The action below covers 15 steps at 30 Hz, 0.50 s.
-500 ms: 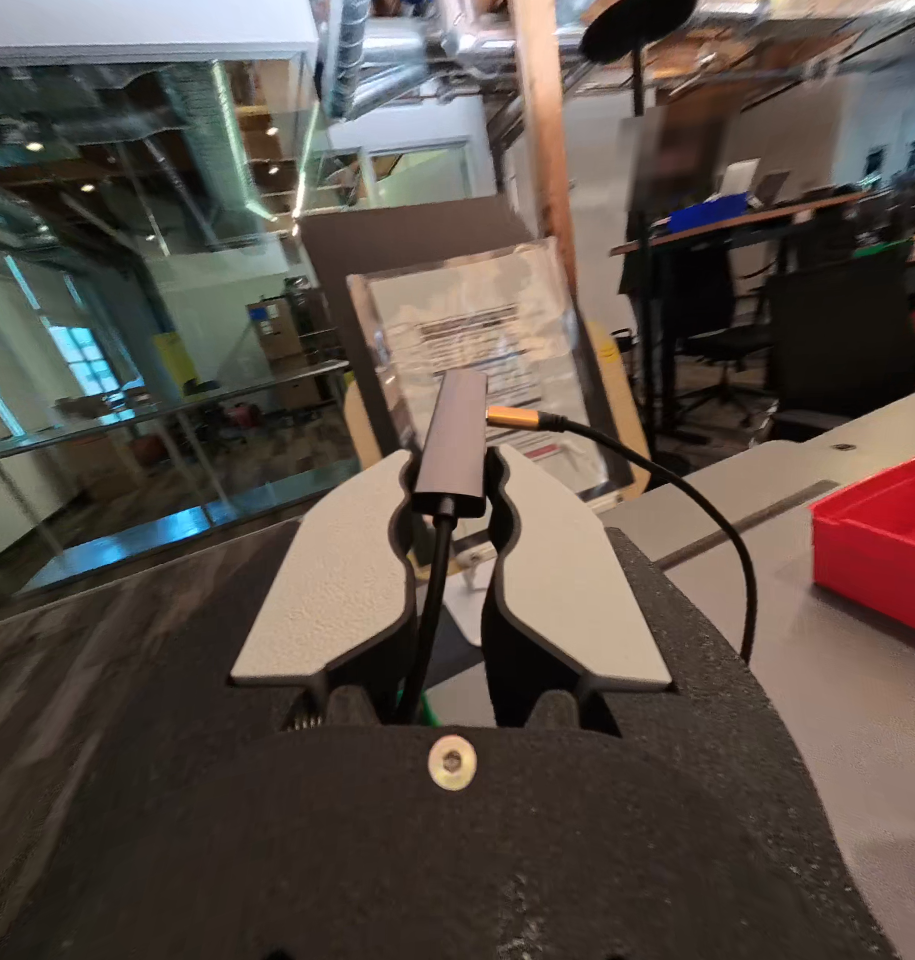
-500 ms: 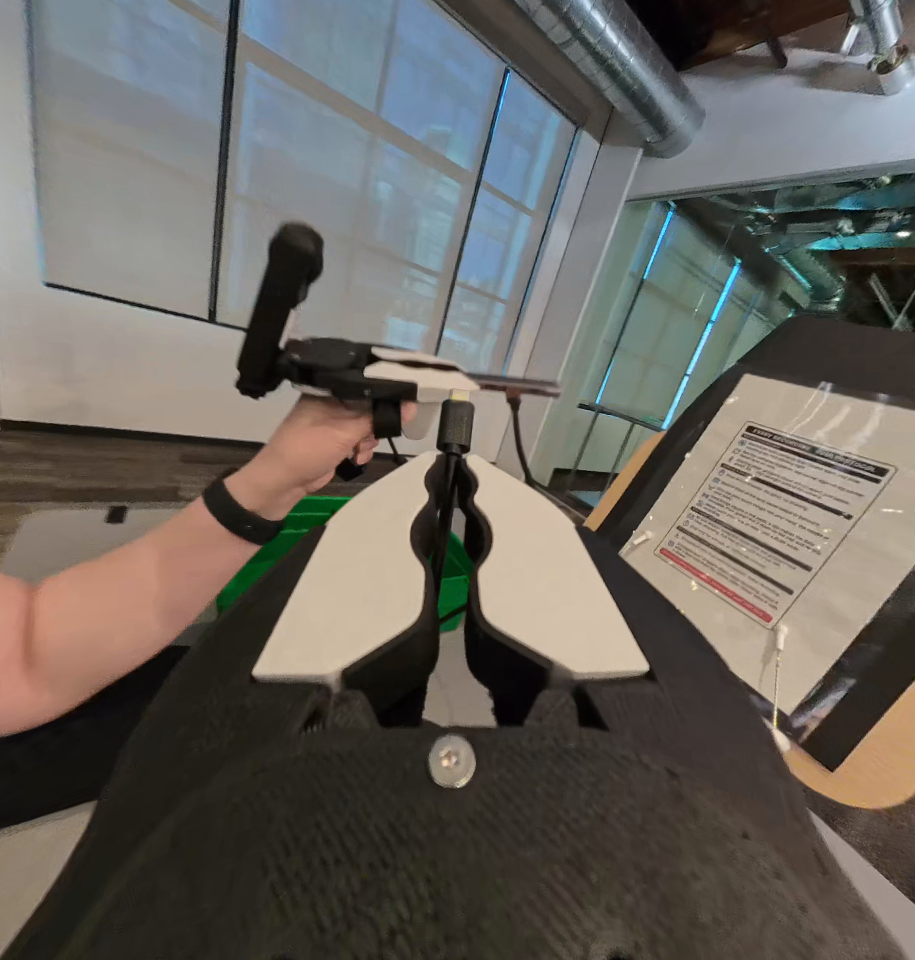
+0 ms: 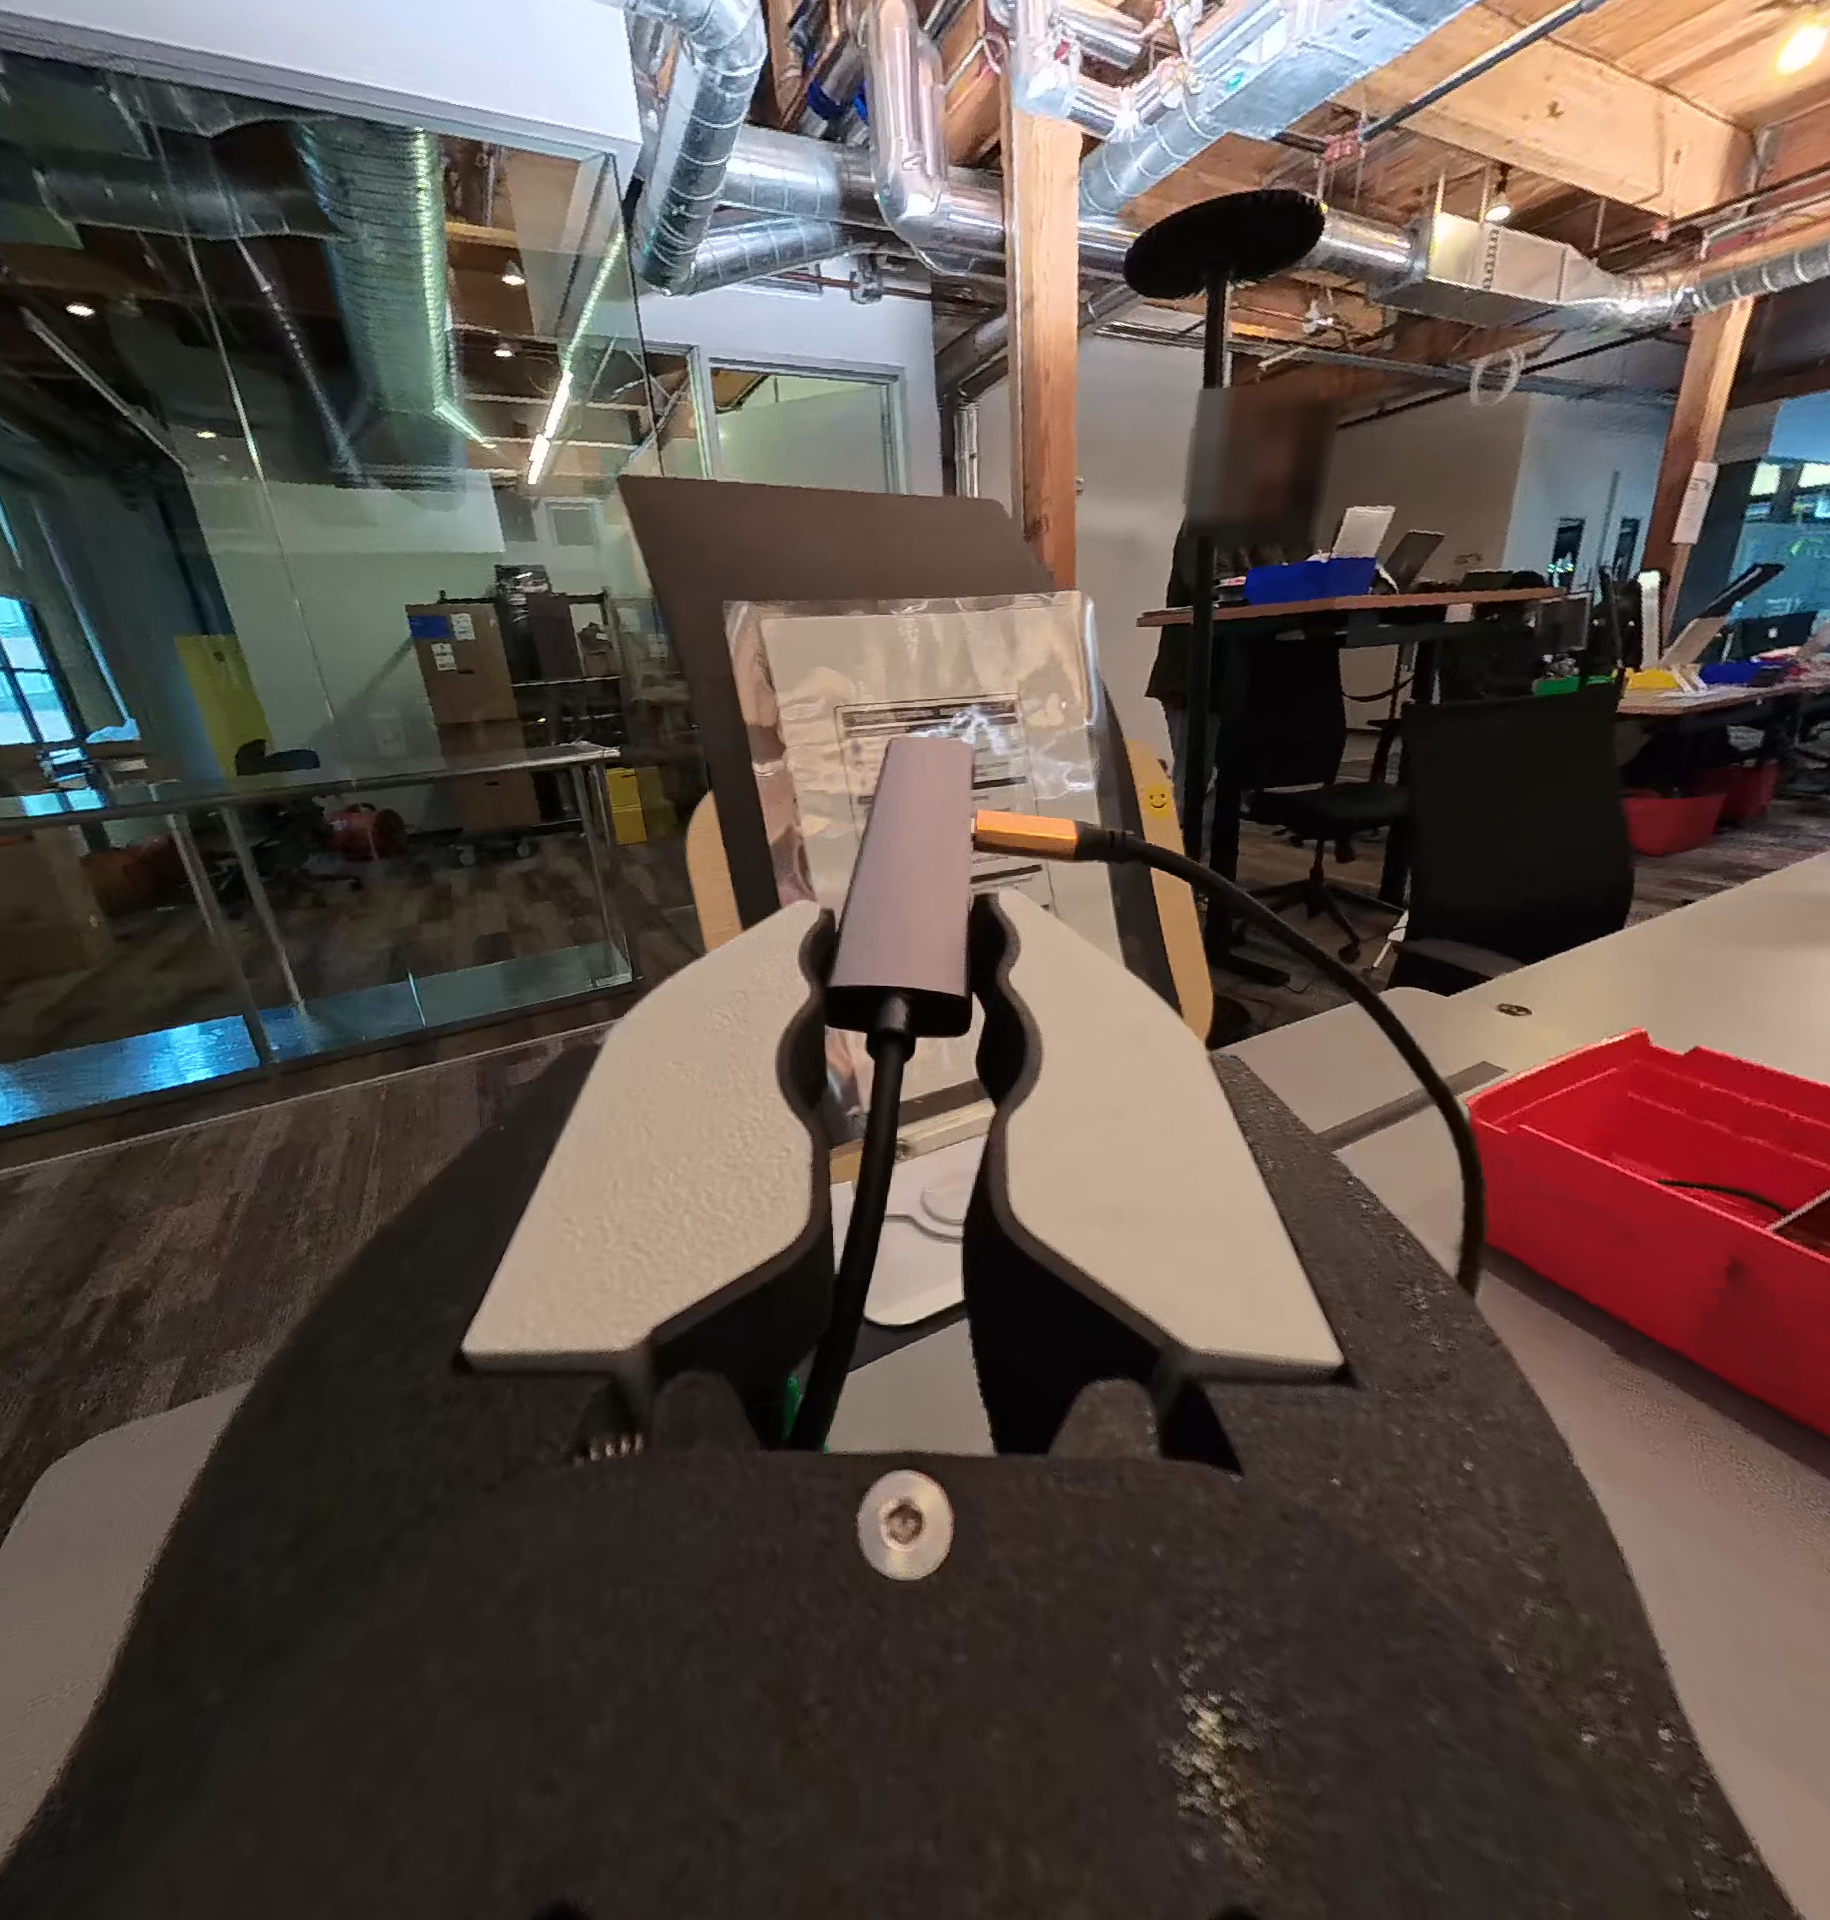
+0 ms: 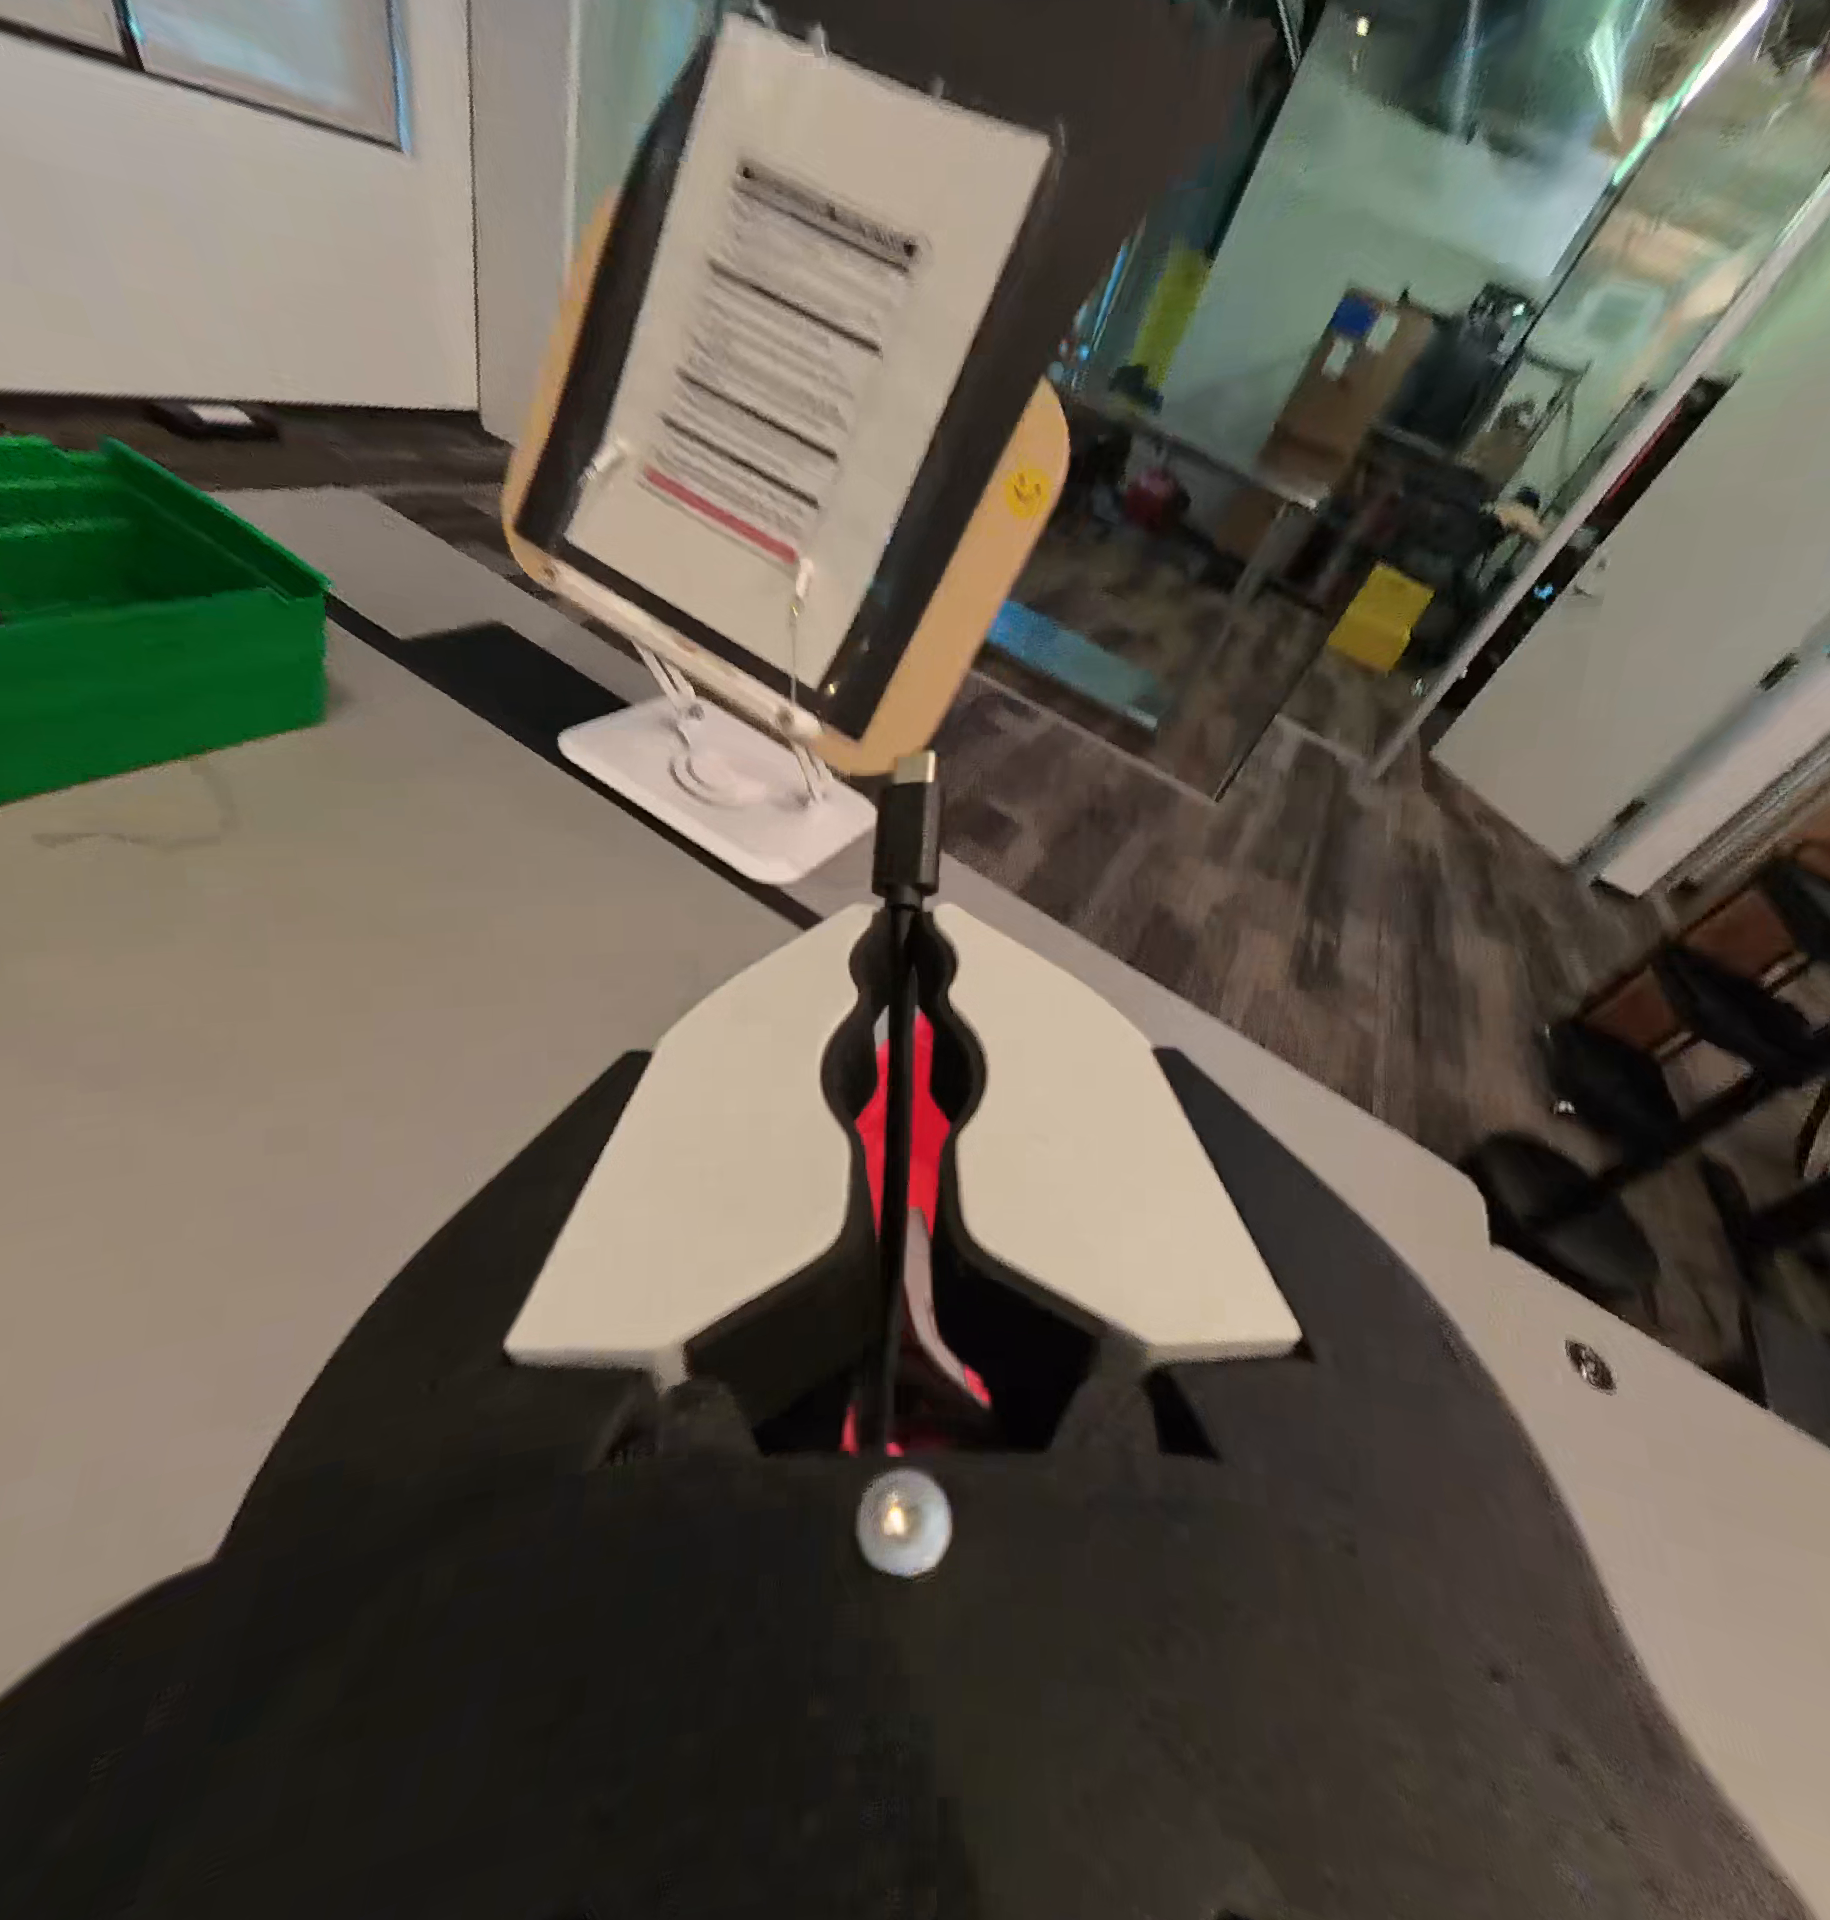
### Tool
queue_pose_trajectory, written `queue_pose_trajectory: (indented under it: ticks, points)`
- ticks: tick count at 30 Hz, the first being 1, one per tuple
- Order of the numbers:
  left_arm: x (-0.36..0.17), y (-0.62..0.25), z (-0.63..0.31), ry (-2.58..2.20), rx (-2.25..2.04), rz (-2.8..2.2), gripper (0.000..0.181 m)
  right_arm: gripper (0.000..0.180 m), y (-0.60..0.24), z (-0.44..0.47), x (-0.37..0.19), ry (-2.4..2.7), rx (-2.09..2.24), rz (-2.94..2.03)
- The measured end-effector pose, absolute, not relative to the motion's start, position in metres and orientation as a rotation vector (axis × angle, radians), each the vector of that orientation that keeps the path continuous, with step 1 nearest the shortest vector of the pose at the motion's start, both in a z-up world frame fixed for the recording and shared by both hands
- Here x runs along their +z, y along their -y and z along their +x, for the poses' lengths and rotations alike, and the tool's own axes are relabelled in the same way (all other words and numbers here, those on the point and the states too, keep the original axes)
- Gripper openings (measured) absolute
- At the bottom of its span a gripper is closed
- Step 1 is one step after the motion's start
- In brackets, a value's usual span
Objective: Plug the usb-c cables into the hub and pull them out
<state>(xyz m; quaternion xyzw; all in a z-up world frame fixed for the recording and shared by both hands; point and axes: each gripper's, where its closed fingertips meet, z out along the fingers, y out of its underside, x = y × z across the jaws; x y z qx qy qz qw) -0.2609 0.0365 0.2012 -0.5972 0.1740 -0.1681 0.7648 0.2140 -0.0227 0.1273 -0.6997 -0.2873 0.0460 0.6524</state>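
Now the left gripper point(image 3: 900, 935) is clamped on the near end of the grey hub point(image 3: 906, 873), which sticks out forward and upward above the table point(image 3: 1669, 1558). A gold-tipped cable point(image 3: 1025, 834) is seated in the hub's right side, its black cord looping down toward the red tray point(image 3: 1659, 1184) on the right. The right gripper point(image 4: 903, 920) is pinched nearly closed on a black usb-c cable point(image 4: 906, 847), whose bare plug points away, free of any port, toward the propped instruction sheet point(image 4: 776, 353). A green tray point(image 4: 111, 623) sits far left.
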Motion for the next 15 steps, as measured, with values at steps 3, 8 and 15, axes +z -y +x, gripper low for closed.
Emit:
queue_pose_trajectory:
  ticks: [3,8,15]
  points:
    - [0.201,-0.033,-0.247,-0.425,-0.378,-1.301,0.024,0.005,0.012,0.232,0.104,0.63,0.086,-1.676]
    - [0.199,-0.029,-0.229,-0.483,-0.358,-1.305,0.024,0.005,0.002,0.236,0.074,0.661,0.133,-1.773]
    - [0.198,-0.027,-0.22,-0.513,-0.331,-1.307,0.024,0.005,0.029,0.216,0.067,0.825,0.265,-1.759]
